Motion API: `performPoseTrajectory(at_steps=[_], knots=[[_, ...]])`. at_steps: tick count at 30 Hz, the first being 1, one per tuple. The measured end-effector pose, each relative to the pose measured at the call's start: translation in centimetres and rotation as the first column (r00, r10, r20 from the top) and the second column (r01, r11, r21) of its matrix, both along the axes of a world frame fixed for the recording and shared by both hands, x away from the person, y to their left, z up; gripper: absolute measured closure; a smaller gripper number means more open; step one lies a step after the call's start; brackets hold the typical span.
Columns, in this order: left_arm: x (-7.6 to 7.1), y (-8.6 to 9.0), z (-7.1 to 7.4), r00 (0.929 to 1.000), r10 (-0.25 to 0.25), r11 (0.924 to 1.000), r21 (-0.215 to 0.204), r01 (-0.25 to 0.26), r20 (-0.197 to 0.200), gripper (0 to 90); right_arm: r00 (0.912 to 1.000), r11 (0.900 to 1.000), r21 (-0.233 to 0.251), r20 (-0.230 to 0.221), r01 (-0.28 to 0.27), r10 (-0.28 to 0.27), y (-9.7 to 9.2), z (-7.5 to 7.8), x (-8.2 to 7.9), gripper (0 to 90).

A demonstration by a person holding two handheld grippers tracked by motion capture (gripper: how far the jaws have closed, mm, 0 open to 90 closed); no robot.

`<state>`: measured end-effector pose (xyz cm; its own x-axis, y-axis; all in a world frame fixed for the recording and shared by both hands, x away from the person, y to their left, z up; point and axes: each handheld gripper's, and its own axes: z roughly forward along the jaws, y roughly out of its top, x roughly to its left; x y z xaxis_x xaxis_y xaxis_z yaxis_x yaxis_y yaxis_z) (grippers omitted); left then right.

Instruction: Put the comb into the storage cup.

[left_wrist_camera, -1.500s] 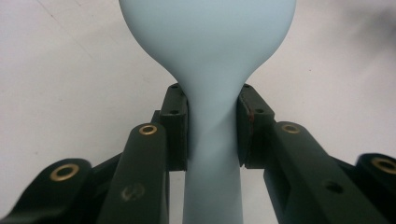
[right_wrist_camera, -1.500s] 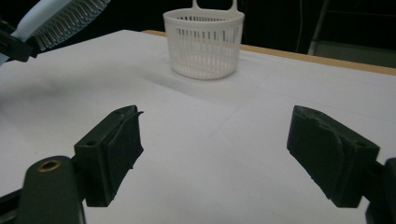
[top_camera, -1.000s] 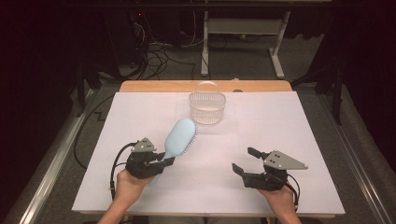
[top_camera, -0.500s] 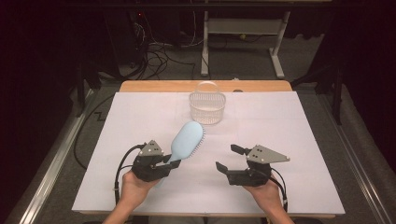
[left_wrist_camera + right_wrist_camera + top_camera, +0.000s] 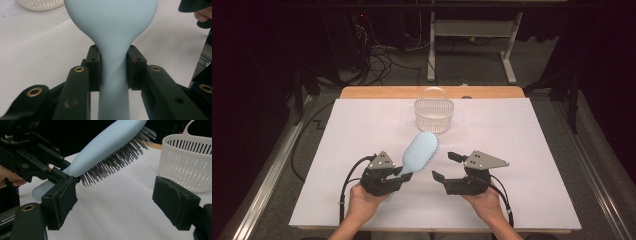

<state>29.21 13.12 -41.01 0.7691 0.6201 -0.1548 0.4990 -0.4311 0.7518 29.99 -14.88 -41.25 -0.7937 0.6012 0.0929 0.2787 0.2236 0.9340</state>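
A light blue hairbrush (image 5: 421, 150) is held above the white table sheet (image 5: 522, 135), its head pointing toward the far side. My left gripper (image 5: 404, 176) is shut on its handle. In the left gripper view the two pads (image 5: 94, 65) press the narrow neck of the brush (image 5: 111, 22) from both sides. My right gripper (image 5: 443, 166) stands open just right of the brush, nothing between its jaws. In the right gripper view the bristles of the brush (image 5: 107, 142) point down and the open right gripper (image 5: 117, 200) is level with them.
A small white slotted basket (image 5: 434, 114) with a hoop handle stands at the far middle of the sheet, also seen as the basket (image 5: 190, 162) to the right. A wooden table edge (image 5: 362, 92) runs behind it. Cables and a metal frame lie on the floor beyond.
My left gripper has carried the brush to the right, toward the table's middle. My right gripper has moved left, closing the gap to the brush. Both jaw openings look unchanged.
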Motion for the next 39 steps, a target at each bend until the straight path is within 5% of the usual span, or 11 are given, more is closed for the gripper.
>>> performPoseTrajectory(at_steps=[25, 34, 39], knots=[[-0.5, -2.0, 0.0, 0.9981, -0.06, 0.9982, 0.003, 0.06, 0.016, 67.7, 0.9945, 0.9979, 0.048, -0.093, -0.044, 0.048, 2.9, 0.3, 2.0, 16.8], [-0.5, -2.0, 0.0, 0.9985, -0.053, 0.9986, 0.004, 0.053, 0.015, 67.7, 0.9905, 0.9976, 0.025, -0.12, -0.064, 0.066, 3.7, 0.7, 2.5, 22.7], [-0.5, -1.8, 0.2, 0.999, -0.04, 0.9992, 0.005, 0.04, 0.019, 67.8, 0.9851, 0.9945, 0.056, -0.142, -0.089, 0.096, 3.8, 0.9, 2.8, 29.4]])
